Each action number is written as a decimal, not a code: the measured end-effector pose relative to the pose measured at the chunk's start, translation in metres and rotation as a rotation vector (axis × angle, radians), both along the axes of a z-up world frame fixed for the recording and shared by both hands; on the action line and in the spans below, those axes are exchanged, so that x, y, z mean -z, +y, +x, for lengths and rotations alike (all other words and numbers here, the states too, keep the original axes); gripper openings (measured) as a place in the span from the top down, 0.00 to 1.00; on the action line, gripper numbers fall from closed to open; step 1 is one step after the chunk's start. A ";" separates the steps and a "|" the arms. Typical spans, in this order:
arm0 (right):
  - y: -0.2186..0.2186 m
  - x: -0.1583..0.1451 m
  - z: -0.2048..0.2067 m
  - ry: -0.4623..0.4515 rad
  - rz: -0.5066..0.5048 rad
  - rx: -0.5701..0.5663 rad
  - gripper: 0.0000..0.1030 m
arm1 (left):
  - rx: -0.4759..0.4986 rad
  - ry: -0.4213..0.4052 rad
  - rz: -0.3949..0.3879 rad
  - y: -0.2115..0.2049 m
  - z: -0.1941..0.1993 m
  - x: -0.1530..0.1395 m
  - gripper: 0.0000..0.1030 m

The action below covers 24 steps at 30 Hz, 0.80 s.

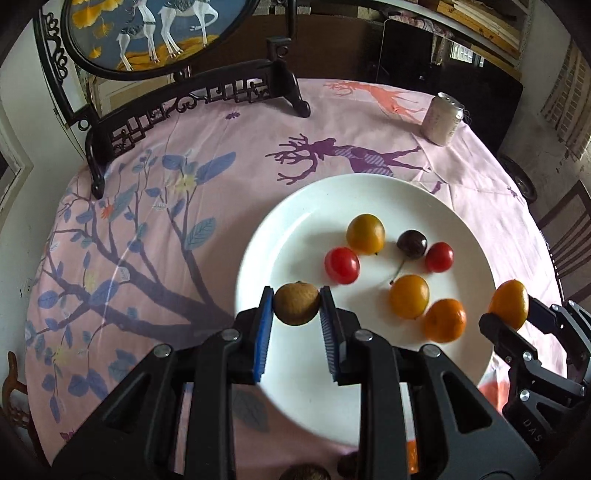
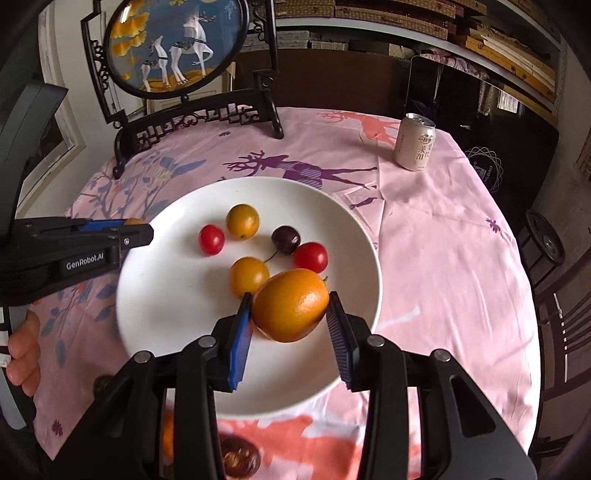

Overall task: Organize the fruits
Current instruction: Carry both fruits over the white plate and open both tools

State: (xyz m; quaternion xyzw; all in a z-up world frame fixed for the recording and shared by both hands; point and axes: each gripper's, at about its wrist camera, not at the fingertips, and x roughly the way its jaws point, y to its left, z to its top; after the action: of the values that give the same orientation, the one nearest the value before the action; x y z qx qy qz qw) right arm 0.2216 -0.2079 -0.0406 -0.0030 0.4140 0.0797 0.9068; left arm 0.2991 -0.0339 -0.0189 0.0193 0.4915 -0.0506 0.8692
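A white plate (image 1: 295, 206) (image 2: 166, 295) sits on the pink tablecloth. On it lie two yellow plums (image 1: 365, 233) (image 2: 242, 221), two red cherry tomatoes (image 1: 342, 265) (image 2: 211, 239), a dark cherry (image 1: 411, 243) (image 2: 285, 239) and a small orange (image 1: 444, 319). My left gripper (image 1: 296, 303) is shut on a brown longan (image 1: 296, 303) above the plate's left rim. My right gripper (image 2: 290, 306) is shut on an orange kumquat (image 2: 291, 305), also seen in the left wrist view (image 1: 509, 304), above the plate's right part.
A drink can (image 1: 442, 119) (image 2: 414, 142) stands at the far right of the table. A dark carved stand with a round deer picture (image 1: 155, 33) (image 2: 173, 44) stands at the back left. More fruit (image 2: 236, 458) lies on the cloth near the front edge.
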 end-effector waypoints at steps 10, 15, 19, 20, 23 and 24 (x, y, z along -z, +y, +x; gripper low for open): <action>-0.017 0.027 0.043 0.084 0.005 0.046 0.61 | 0.000 0.048 0.012 -0.010 0.035 0.025 0.75; -0.016 0.029 0.046 0.088 -0.006 0.043 0.61 | 0.000 0.052 0.024 -0.013 0.037 0.024 0.69; -0.013 0.016 0.036 0.036 -0.041 0.037 0.40 | -0.001 0.025 0.023 -0.012 0.028 0.014 0.41; -0.012 0.012 0.032 0.020 -0.056 0.038 0.40 | 0.000 0.018 0.021 -0.011 0.023 0.010 0.41; -0.013 -0.004 0.009 -0.005 -0.049 0.023 0.40 | 0.008 -0.015 -0.005 -0.003 -0.005 -0.009 0.35; -0.013 -0.009 -0.003 -0.014 -0.047 0.018 0.40 | 0.005 -0.041 -0.003 0.000 -0.020 -0.016 0.30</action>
State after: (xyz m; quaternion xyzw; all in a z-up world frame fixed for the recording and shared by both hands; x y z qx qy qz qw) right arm 0.2188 -0.2208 -0.0314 -0.0211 0.4092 0.0619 0.9101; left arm 0.2792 -0.0337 -0.0029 0.0202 0.4736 -0.0531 0.8789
